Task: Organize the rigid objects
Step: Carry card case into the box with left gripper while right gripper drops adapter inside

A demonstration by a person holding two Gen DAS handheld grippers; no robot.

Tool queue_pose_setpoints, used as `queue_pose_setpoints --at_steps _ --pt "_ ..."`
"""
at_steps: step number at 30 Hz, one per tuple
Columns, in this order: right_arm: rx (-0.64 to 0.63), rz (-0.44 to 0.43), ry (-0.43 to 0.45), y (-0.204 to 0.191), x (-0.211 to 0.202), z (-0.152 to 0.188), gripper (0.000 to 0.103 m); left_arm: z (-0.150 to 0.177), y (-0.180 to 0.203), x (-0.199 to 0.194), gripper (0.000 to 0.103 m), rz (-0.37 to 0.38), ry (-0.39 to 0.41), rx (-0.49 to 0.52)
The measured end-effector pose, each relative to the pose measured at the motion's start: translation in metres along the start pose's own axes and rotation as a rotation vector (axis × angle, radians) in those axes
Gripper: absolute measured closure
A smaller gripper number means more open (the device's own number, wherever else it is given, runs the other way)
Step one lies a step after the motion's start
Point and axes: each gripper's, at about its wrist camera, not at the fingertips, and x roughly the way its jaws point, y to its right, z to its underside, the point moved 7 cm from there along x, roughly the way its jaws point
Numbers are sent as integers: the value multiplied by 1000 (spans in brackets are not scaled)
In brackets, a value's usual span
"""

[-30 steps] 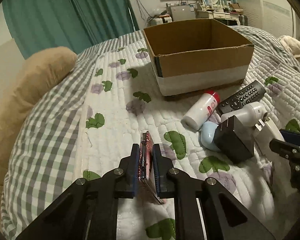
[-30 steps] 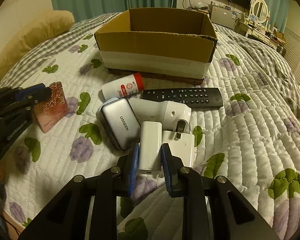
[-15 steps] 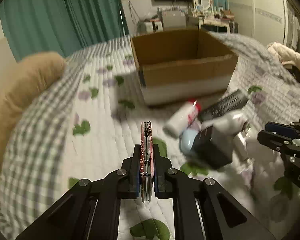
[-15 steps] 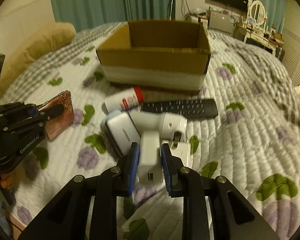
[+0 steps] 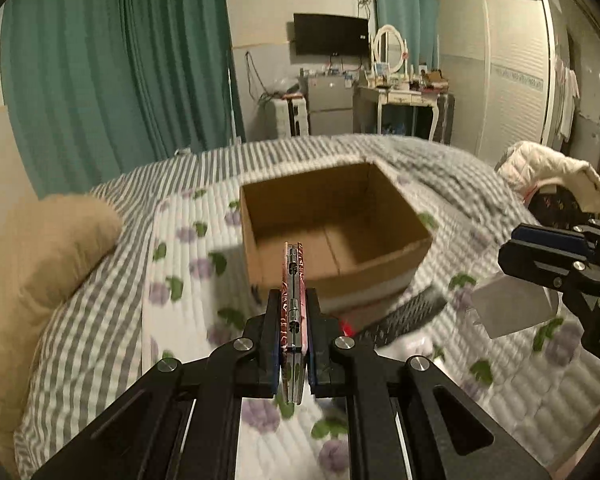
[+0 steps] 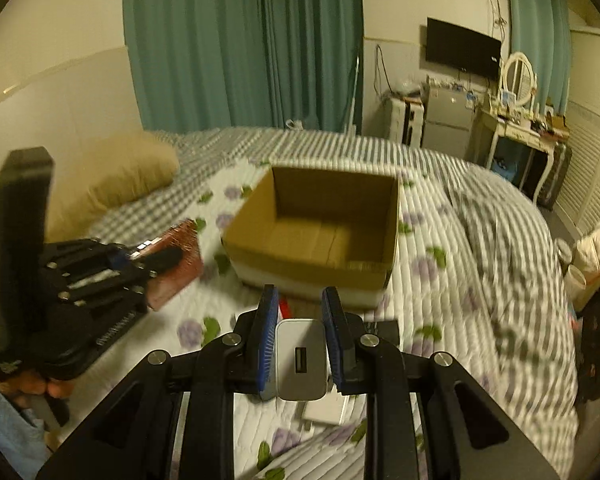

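Note:
My left gripper (image 5: 293, 332) is shut on a thin pink patterned case (image 5: 293, 280), held edge-on above the quilt in front of the open, empty cardboard box (image 5: 332, 232). The case also shows in the right wrist view (image 6: 180, 256). My right gripper (image 6: 300, 340) is shut on a white USB charger (image 6: 300, 360), lifted off the bed short of the box (image 6: 320, 236). In the left wrist view the right gripper (image 5: 540, 276) holds the charger (image 5: 516, 308) at the right.
A black remote (image 5: 404, 316) and a red-capped white bottle (image 5: 346, 326) lie on the quilt by the box's near side. Another white charger (image 6: 324, 410) lies under my right gripper. A tan pillow (image 5: 40, 256) is at left.
Both grippers have lifted their objects off the quilt and moved up and forward toward the box. The box interior is now in view from above.

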Motion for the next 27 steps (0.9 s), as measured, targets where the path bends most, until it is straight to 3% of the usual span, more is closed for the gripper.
queue_pose_setpoints --at_steps 10,21,25,27 --pt "-28 5 -1 17 36 -60 81 -57 -3 44 93 23 15 -31" --pt "1 -7 -46 34 104 -79 81 -46 -1 131 93 57 -88 -42" --pt "7 -8 -55 38 117 -78 81 -47 -1 141 89 56 -73 -48" --pt "11 -7 -60 42 126 -80 81 -50 -1 141 82 63 -70 -53"
